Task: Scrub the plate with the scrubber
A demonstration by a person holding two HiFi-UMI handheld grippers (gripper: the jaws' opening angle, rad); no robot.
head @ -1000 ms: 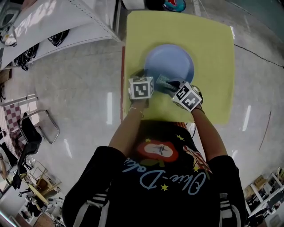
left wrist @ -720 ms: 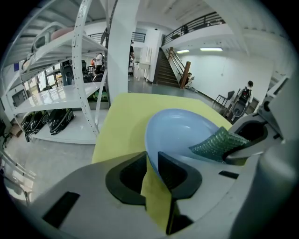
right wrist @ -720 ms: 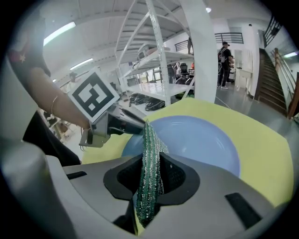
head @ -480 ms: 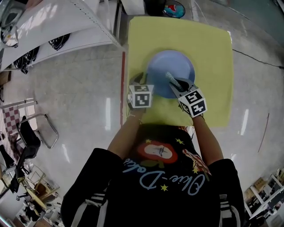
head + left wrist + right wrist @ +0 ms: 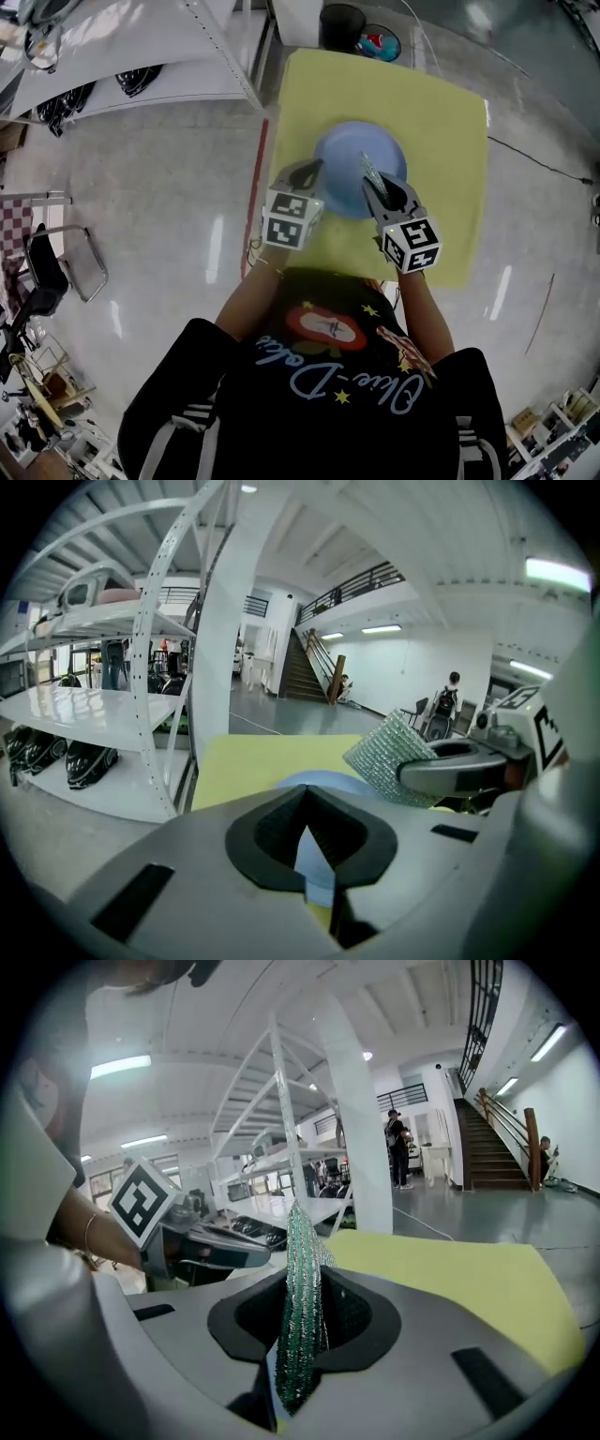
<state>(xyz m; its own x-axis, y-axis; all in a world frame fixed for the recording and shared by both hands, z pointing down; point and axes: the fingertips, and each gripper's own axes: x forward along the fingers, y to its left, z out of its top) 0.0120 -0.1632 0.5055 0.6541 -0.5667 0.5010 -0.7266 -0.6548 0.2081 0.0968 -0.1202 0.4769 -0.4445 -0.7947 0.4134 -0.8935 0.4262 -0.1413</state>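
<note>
Silvery-green mesh is what we have in the right gripper (image 5: 386,192). This is the scrubber (image 5: 368,169), a thin flat pad standing on edge. The jaws are drawn in narrow and clamp its near end, so most of the pad sticks out past the tips.

The blue plate (image 5: 347,150) lies flat near the middle of the yellow table (image 5: 450,122), a little toward the left edge. The left gripper (image 5: 309,172) sits at the plate's left rim. Its jaws are nearly together, with a sliver of blue showing between the pads, and we read that as a pinch on the rim that steadies the plate.

The coming move turns on how the pad stands to the plate. From the head view, the pad's long axis runs out from the right jaws toward the table's far edge, over the right half of the plate. The plate's face is below the jaws and just ahead of them. From the left gripper view the pad seems raised off the blue surface, but its lower edge is hidden, so we cannot be sure.

The right gripper is the nearer one to the plate's centre, and the left is only at the rim. We judge that the pad must come down and tip over so its broad face meets the plate. On its thin edge it would scrape only a line.

We should watch that the pinched rim does not slip or the plate skid when we press down.
</note>
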